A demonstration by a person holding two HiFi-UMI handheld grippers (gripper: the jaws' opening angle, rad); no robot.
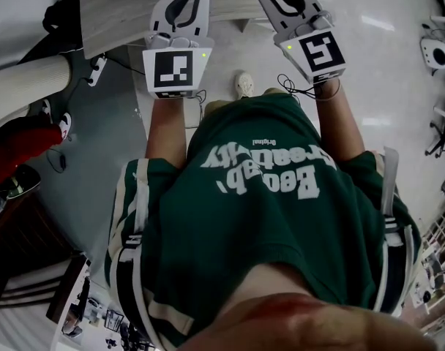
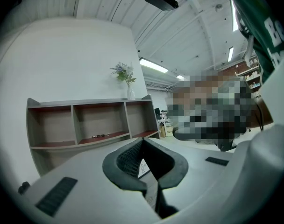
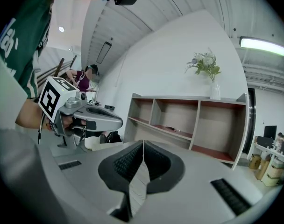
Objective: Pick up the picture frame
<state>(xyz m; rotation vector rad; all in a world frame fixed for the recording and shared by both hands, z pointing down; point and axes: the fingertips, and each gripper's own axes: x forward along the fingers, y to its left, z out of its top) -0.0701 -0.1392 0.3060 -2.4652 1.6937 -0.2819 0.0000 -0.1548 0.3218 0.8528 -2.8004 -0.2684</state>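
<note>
Red-brown boards line a pale grey shelf [image 2: 79, 125] seen ahead of both grippers. A picture frame cannot be told for sure in any view. Only a small dark flat thing [image 2: 97, 136] is seen lying in the shelf's middle compartment, too small to be named. A vase of flowers [image 2: 128, 85] is set at the right end of the shelf's top.

The shelf is shown by the gripper views alone. In the head view a green shirt [image 1: 266, 196], both forearms and pale floor [image 1: 383, 72] are shown instead, with a wood-grain board [image 1: 120, 17] under the gripper tips.

The left gripper [image 2: 142, 140] is closed, tips touching, with nothing held. The right gripper [image 3: 143, 143] is likewise closed and empty.

The shelf's compartments are open at the front, and a bare white wall [image 2: 62, 59] is seen above it.
</note>
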